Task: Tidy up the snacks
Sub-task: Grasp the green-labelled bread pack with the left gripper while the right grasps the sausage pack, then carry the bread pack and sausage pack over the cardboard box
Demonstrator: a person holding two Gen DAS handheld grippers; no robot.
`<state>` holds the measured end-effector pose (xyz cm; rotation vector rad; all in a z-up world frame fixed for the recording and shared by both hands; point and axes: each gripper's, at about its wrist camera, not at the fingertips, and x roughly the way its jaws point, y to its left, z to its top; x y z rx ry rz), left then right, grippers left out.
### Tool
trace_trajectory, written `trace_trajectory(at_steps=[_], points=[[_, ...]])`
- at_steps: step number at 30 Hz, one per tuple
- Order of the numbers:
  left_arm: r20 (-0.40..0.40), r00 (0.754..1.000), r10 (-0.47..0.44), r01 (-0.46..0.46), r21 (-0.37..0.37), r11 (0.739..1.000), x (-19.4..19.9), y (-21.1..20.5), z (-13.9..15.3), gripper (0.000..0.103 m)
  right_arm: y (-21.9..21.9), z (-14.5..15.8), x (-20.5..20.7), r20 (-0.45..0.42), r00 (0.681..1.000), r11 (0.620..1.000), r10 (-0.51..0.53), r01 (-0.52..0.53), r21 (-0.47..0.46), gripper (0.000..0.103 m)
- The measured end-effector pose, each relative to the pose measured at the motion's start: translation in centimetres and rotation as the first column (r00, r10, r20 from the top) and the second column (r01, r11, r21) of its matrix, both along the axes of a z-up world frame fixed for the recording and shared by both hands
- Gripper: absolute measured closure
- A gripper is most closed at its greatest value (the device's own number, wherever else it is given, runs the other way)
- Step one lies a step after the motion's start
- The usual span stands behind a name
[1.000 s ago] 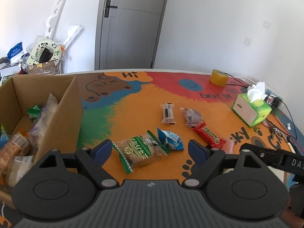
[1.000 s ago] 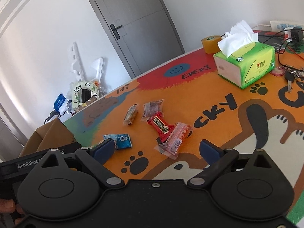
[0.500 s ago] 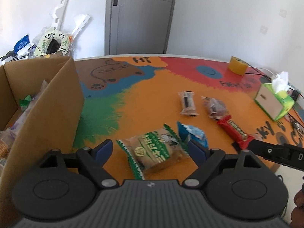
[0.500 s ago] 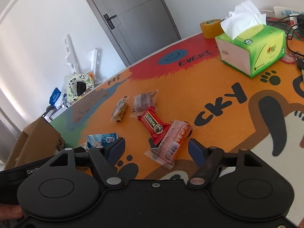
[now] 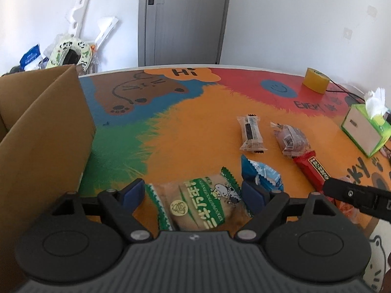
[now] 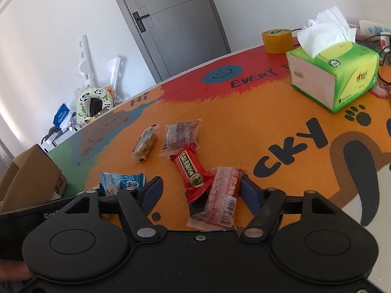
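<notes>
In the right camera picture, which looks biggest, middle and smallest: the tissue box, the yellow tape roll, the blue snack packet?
1. tissue box
2. blue snack packet, partly hidden by the gripper
3. yellow tape roll, though it sits farthest away

Both wrist views look down, close, sharing the blue packet [image 5: 262,174].

Each black gripper [image 5: 193,194] [image 6: 199,191] has blue finger pads [image 5: 133,193], silver screws, ribbed housing.

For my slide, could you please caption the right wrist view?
Right gripper, jaws just closing, straddles a pink snack beside a red one on the table.
</notes>
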<state>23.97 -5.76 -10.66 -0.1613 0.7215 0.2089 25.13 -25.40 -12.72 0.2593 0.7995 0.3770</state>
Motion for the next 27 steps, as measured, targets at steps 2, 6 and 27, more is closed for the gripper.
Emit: trace_trajectory(at_steps=[2,6,27], points=[[0.005,1.000,-0.011,0.011,0.005,1.000,-0.2,-0.2,0.0,0.020,0.0,-0.1,0.0,0.004,1.000,1.000,0.000,0.001,-0.006,0.059],[0.015,0.999,-0.033,0.033,0.013,0.999,-0.7,-0.5,0.1,0.037,-0.5,-0.3,-0.2,-0.009,1.000,1.000,0.010,-0.010,0.024,0.077],[0.067,0.992,-0.107,0.109,-0.036,0.993,-5.3,-2.0,1.6,0.059,-2.1,0.6,-4.9,0.011,1.000,0.997,0.004,-0.005,0.083,0.083]])
